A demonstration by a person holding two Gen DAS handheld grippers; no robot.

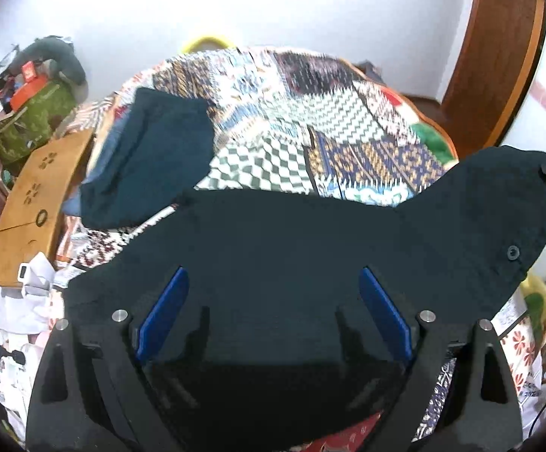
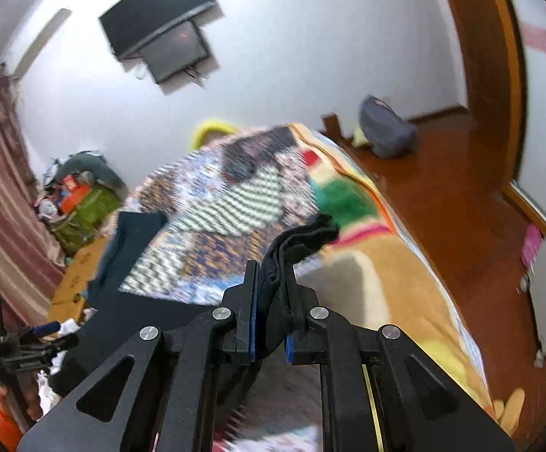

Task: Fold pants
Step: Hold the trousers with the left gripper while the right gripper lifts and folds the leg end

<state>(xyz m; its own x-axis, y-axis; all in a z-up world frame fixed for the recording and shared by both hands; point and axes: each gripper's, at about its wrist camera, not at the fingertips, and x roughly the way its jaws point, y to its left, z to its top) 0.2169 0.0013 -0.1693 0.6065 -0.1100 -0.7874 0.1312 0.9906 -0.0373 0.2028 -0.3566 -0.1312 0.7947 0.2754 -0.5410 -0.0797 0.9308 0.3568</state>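
The dark navy pants [image 1: 273, 248] lie spread across the patterned bedspread [image 1: 273, 113], one leg reaching back left. My left gripper [image 1: 274, 275] is open, its blue pads [image 1: 163, 312] wide apart just above the pants' near part, holding nothing. The pants' right end [image 1: 499, 196] is lifted, pinched by my right gripper, which shows at the right edge. In the right wrist view my right gripper [image 2: 271, 275] is shut on a bunched edge of the pants [image 2: 303, 235], held above the bed. The left gripper [image 2: 28, 342] shows at lower left.
A wooden lap table [image 1: 35, 203] and a green bag with clutter [image 1: 31, 116] stand left of the bed. White cloths [image 1: 20, 301] lie at the bed's near left. Wooden floor [image 2: 461, 207], a grey bag [image 2: 384, 132] and a door frame are to the right.
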